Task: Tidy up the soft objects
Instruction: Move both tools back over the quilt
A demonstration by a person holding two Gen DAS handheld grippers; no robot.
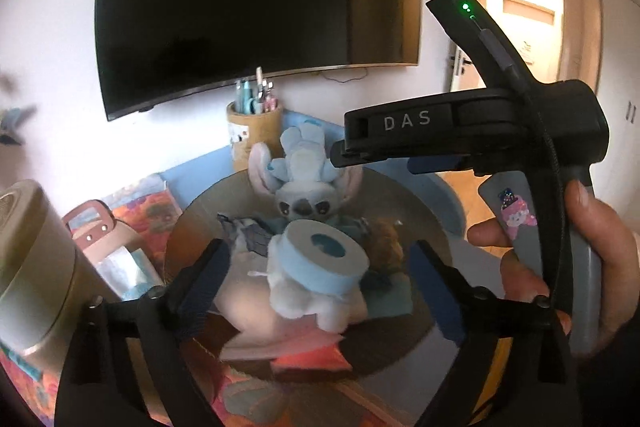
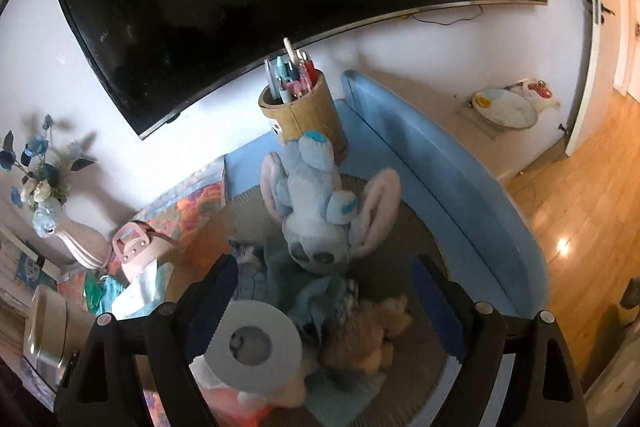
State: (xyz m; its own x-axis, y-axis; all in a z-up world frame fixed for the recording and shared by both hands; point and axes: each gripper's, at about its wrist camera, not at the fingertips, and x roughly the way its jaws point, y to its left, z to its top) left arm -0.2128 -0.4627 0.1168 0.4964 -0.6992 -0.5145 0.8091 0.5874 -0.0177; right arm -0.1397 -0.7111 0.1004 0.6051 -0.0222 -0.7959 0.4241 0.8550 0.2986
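On the far left of the left wrist view, a beige canister (image 1: 32, 267) is cut off by the frame, and a pink bag (image 1: 94, 227) beside it is half hidden behind it. The left gripper (image 1: 320, 279) stands with its jaws wide apart and grips nothing; the white ring-shaped plush (image 1: 320, 263) sits between the fingers without either pad touching it, its lower part blurred. It lies on a heap of soft things in a round basket (image 1: 400, 187), whose near rim is hidden by the gripper frame. Behind it a blue Stitch plush (image 1: 298, 179) lies head down, legs toward a pen holder (image 1: 256, 131). A brown plush (image 1: 384, 243) to the right is dark and hard to make out. Farther right, the right gripper (image 1: 340, 153) reaches in sideways, held by a hand (image 1: 560, 251); only one finger shows there. In its own view the right gripper (image 2: 324, 295) is spread wide over the heap, holding nothing.
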